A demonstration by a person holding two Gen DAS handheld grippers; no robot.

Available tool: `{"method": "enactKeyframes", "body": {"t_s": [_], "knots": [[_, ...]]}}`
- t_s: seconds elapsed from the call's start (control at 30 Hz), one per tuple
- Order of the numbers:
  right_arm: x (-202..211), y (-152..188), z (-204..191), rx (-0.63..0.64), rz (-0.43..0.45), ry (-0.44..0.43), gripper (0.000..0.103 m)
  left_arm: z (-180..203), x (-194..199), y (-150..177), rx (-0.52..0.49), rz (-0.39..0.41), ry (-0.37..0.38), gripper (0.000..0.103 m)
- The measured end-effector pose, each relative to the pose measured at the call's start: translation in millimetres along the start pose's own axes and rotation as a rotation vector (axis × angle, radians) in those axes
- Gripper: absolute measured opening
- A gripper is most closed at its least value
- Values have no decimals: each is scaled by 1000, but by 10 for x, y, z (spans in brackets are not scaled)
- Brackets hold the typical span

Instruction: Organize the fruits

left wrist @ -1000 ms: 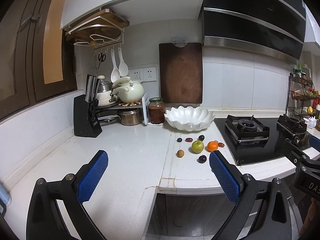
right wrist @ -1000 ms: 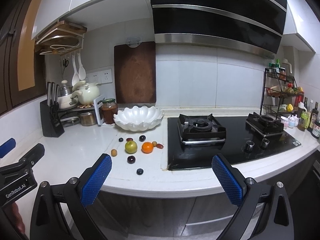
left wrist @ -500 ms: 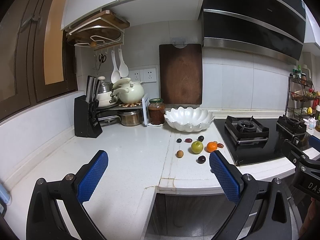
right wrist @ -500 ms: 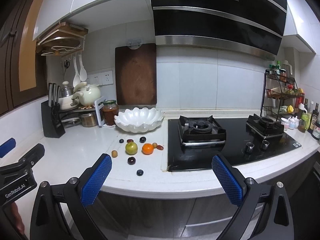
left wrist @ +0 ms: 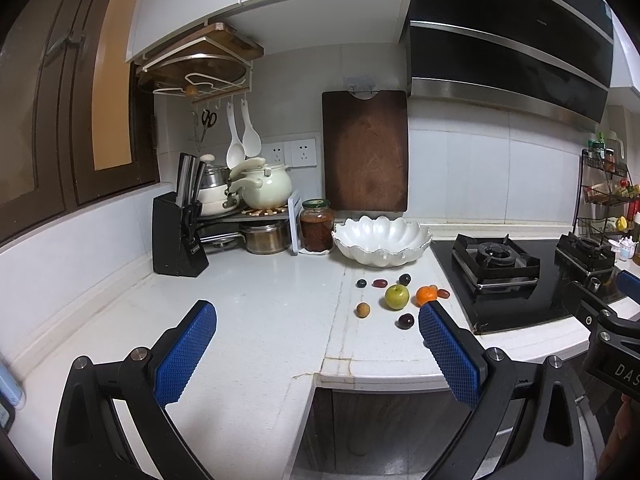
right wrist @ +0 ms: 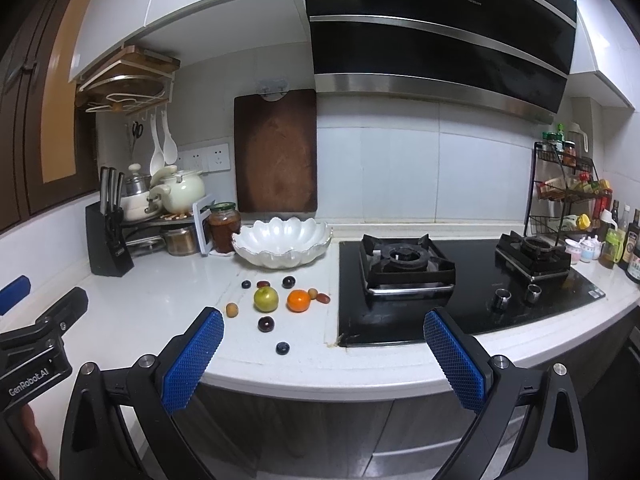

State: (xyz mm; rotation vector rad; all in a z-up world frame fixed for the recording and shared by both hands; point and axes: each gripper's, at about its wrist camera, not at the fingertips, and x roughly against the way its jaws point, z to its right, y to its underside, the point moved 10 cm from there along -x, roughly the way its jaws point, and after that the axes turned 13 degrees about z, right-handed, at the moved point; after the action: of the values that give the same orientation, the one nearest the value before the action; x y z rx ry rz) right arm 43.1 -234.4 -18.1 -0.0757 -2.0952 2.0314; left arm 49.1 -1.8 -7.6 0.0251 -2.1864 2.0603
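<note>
My left claw (left wrist: 316, 320) and right claw (right wrist: 324, 330) are wide open and hold nothing, the fruits (right wrist: 265, 299) lie on the counter (right wrist: 160, 300), and the white bowl (right wrist: 280, 246) looks empty, I think.

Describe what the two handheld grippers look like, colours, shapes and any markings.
Both the left gripper and the right gripper have black angular frames with silver bolts and two fingers faced with blue dimpled pads. White lettering shows on the bodies: "GenRobot.AI" on the left, "DAS" on the right.
</note>
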Motion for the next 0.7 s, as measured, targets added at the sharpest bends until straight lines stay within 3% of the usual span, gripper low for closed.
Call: {"method": "enactKeyframes", "body": {"t_s": [0.7], "knots": [[-108,65,-29,6,-23,5,102,11,-115,48,-3,-28,12,103]]}}
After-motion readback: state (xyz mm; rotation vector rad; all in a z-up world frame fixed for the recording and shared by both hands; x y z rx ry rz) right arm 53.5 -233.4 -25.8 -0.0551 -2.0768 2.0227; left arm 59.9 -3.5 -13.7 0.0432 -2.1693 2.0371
